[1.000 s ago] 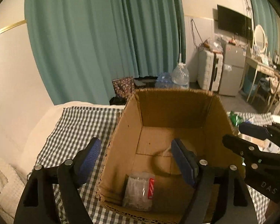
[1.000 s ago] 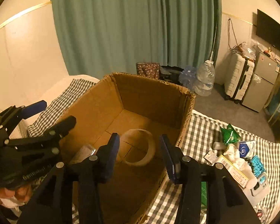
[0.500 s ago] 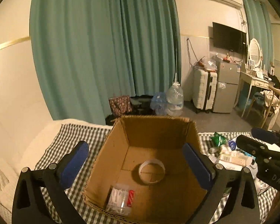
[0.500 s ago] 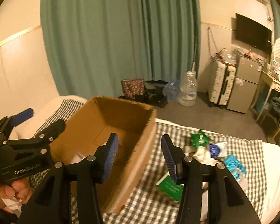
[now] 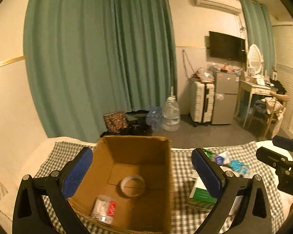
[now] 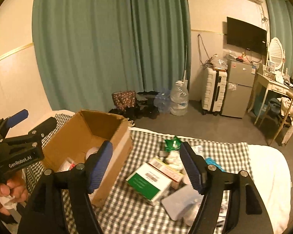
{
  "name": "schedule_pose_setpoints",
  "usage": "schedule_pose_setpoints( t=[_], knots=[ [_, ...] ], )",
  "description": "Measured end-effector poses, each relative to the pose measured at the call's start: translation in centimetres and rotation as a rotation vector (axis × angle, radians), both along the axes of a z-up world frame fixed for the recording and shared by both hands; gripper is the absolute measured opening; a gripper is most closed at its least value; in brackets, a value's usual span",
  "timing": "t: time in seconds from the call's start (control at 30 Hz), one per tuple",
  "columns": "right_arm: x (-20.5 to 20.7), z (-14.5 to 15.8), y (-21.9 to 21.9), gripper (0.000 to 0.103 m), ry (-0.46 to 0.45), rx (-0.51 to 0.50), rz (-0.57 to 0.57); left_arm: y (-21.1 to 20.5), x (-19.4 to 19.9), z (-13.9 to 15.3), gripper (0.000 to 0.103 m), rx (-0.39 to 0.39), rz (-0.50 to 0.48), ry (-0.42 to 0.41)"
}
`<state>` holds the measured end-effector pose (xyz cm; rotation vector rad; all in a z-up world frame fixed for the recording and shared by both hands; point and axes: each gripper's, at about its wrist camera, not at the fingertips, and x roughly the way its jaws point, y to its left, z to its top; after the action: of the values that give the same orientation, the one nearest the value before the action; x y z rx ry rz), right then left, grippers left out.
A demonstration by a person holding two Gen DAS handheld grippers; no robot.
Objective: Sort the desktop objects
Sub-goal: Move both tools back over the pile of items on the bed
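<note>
Our right claw (image 6: 145,163) stands fairly wide with nothing between its blue pads; its jaws have just been opening. Our left claw (image 5: 141,172) is spread as wide as it goes, also empty, over the cardboard box (image 5: 167,175).

Taking the box as our landmark: inside it lie a tape roll (image 5: 132,184) and a small clear packet (image 5: 103,208). To the right of the box, on the checked cloth (image 6: 127,210), sits the unsorted heap. Nearest the box is a green-and-white carton (image 6: 148,183), with a red-and-white carton (image 6: 166,170) touching it behind, a flat grey pouch (image 6: 177,202) in front, and a green foil sachet (image 6: 171,142) farther back.

We judge the green-and-white carton light and stiff, though thin card that would dent under a hard squeeze. We would take it across its two long flat sides, near the middle. The pouch looks limp and slippery, the sachet crinkly; those want a pinch at an edge.
</note>
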<state>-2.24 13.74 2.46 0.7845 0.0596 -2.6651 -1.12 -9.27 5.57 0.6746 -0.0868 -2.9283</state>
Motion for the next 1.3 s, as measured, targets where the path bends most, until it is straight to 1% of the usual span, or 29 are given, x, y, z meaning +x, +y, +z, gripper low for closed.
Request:
schedule_pose_setpoints(
  t=[0.17, 0.37, 0.5, 0.6, 0.7, 0.8, 0.83, 0.97, 1.0, 1.1, 1.3],
  knots=[
    [0.9, 0.7, 3.9, 0.073, 0.001, -0.004, -0.036, 2.8, -0.2, -0.2, 0.103, -0.013, -0.043, -0.019],
    [1.8, 0.2, 7.7, 0.075, 0.006, -0.016, -0.081, 5.5, -0.4, -1.1, 0.103, -0.017, -0.115, -0.02],
    [1.9, -0.6, 9.3, 0.078, -0.004, -0.007, -0.1, 7.5, -0.7, -2.1, 0.103, -0.022, -0.172, -0.028],
    [1.9, -1.1, 10.3, 0.081, -0.004, -0.009, -0.122, 9.1, -0.9, -3.1, 0.103, -0.049, -0.211, -0.032],
    [1.6, -1.7, 11.4, 0.084, -0.015, -0.02, -0.137, 10.2, -1.0, -3.9, 0.103, -0.079, -0.238, -0.037],
    [1.4, -2.3, 12.0, 0.085, -0.026, -0.025, -0.15, 11.1, -1.3, -4.5, 0.103, -0.092, -0.259, -0.056],
    [1.3, -2.5, 12.2, 0.087, -0.029, -0.027, -0.154, 11.4, -1.4, -4.7, 0.103, -0.093, -0.263, -0.065],
    [0.9, -4.1, 12.7, 0.094, -0.036, -0.031, -0.175, 12.6, -2.2, -6.1, 0.103, -0.097, -0.307, -0.117],
    [0.8, -4.6, 12.8, 0.094, -0.041, -0.033, -0.174, 13.1, -2.4, -7.1, 0.103, -0.098, -0.323, -0.15],
    [0.5, -6.5, 13.0, 0.094, -0.062, -0.025, -0.176, 14.4, -3.2, -9.2, 0.103, -0.105, -0.341, -0.202],
    [0.0, -9.4, 13.8, 0.095, -0.124, -0.051, -0.199, 15.0, -4.0, -11.1, 0.103, -0.15, -0.347, -0.22]
  ],
)
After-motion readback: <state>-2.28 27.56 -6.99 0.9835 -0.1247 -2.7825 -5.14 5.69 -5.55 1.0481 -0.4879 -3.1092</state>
